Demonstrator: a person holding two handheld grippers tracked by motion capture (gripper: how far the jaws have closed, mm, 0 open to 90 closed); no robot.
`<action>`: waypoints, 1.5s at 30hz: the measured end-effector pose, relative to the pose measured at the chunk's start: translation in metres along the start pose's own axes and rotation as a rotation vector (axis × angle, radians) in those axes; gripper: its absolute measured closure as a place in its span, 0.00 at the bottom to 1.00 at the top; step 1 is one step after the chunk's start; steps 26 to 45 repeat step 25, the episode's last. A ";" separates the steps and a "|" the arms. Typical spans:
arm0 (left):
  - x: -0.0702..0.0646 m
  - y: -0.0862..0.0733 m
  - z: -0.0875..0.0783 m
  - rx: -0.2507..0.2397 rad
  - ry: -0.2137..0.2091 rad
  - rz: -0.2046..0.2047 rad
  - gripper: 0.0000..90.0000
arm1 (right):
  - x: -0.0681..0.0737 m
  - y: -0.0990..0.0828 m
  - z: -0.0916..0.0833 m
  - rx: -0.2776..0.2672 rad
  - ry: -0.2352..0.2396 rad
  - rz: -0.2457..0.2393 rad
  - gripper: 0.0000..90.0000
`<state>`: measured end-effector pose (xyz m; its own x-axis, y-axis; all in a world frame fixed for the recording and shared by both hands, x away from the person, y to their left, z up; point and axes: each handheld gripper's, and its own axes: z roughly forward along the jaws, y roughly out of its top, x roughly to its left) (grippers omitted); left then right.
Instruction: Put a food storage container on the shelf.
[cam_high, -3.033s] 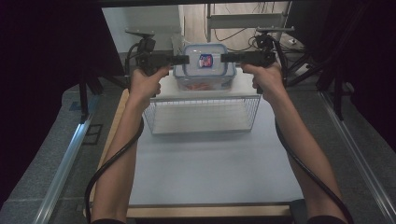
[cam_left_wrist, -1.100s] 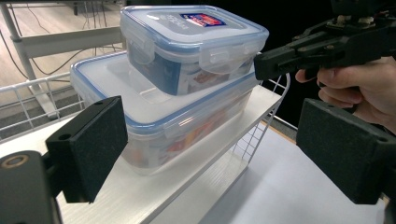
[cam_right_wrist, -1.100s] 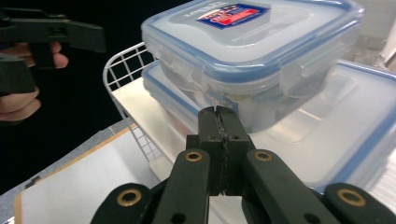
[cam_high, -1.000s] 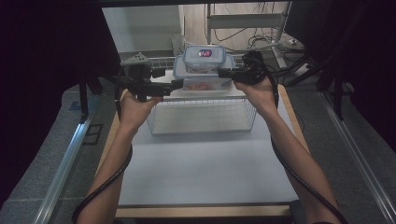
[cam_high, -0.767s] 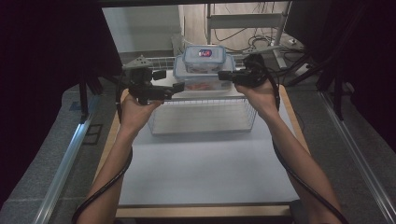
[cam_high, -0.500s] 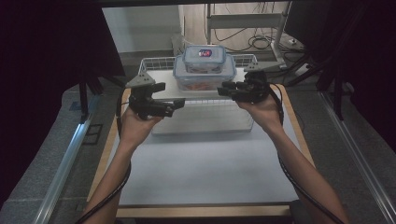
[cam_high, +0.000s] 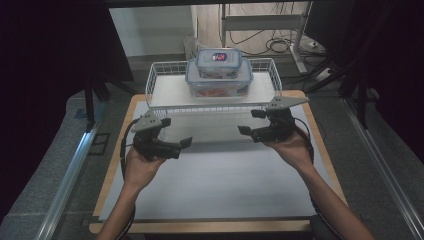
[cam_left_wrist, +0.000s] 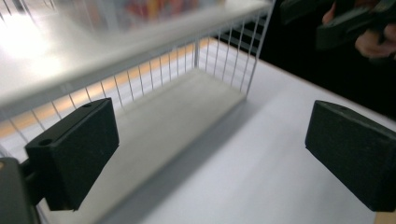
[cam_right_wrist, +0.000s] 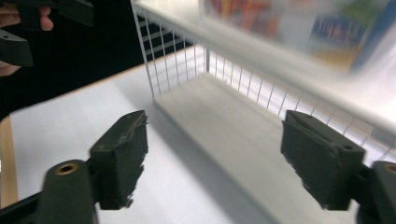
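Two clear boxes with blue lids are stacked on top of a white wire rack (cam_high: 165, 90) at the back of the table: a small box (cam_high: 218, 61) on a larger box (cam_high: 219, 80). Both grippers hang in front of the rack, low over the white mat. My left gripper (cam_high: 181, 147) (cam_left_wrist: 210, 158) is open, its jaws just having widened, with nothing between them. My right gripper (cam_high: 248, 122) (cam_right_wrist: 219, 158) has also just been opening and holds nothing. Each gripper view looks into the rack's lower shelf (cam_left_wrist: 187, 107) (cam_right_wrist: 233, 121).
The white mat (cam_high: 220, 185) covers a wooden table with its edge (cam_high: 115, 165) showing at the left. Dark stands and cables surround the table behind and to the sides. The other hand's gripper shows at the top right of the left gripper view (cam_left_wrist: 355, 23).
Both grippers let go of the stacked boxes, which stay on the rack. Both hands drew back toward me and sank toward the mat, jaws spreading.
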<state>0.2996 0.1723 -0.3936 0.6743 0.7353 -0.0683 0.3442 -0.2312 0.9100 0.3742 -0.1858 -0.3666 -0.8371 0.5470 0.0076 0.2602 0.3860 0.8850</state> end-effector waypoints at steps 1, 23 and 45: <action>-0.001 -0.008 0.000 0.006 0.007 0.000 0.02 | 0.002 -0.008 -0.001 0.009 -0.001 -0.003 0.21; -0.017 -0.122 0.019 0.200 0.155 0.076 0.00 | 0.002 -0.145 -0.010 0.146 -0.109 0.052 0.10; -0.017 -0.121 0.018 0.185 0.153 0.073 0.00 | 0.003 -0.144 -0.010 0.140 -0.105 0.050 0.10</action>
